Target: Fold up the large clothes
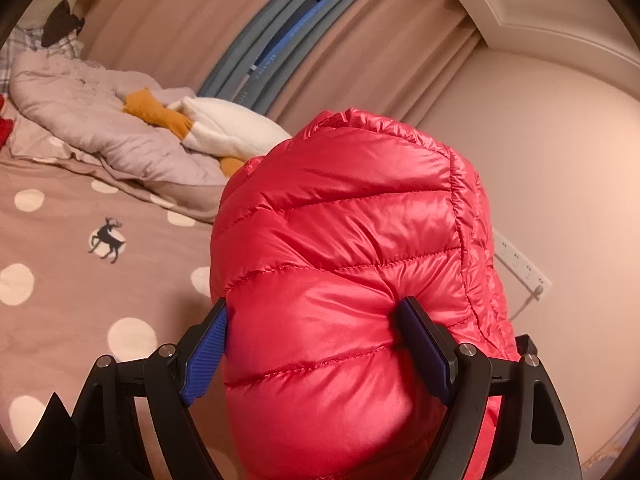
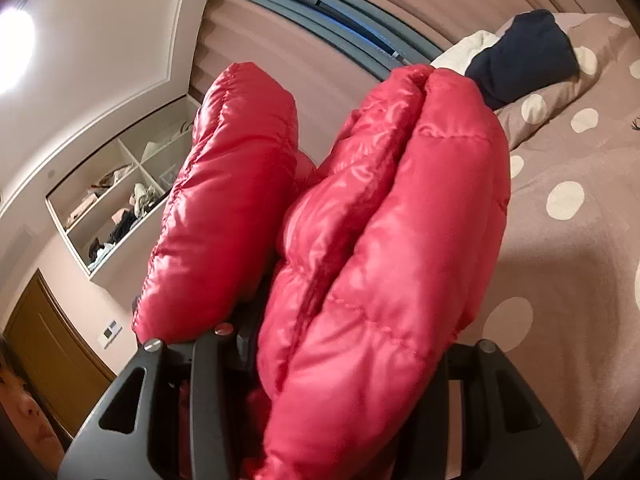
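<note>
A glossy red quilted down jacket (image 1: 340, 220) is held up above the bed, bunched into a thick roll. My left gripper (image 1: 314, 308) has its jaws wide apart, and its blue pads (image 1: 208, 344) press into both sides of the roll. In the right wrist view the jacket (image 2: 400, 200) rises in two puffy folds out of my right gripper (image 2: 340, 312). The fabric fills the space between its jaws and hides the fingertips. A separate padded fold (image 2: 224, 200) stands up to the left.
The bed (image 1: 60, 300) has a brown cover with white dots. A lilac duvet (image 1: 80, 112) and a white and mustard garment (image 1: 224, 128) lie at its far side, and a navy garment (image 2: 520, 60) nearby. Wall shelves (image 2: 116, 196), a door (image 2: 52, 360) and a person's head (image 2: 24, 412) are at left.
</note>
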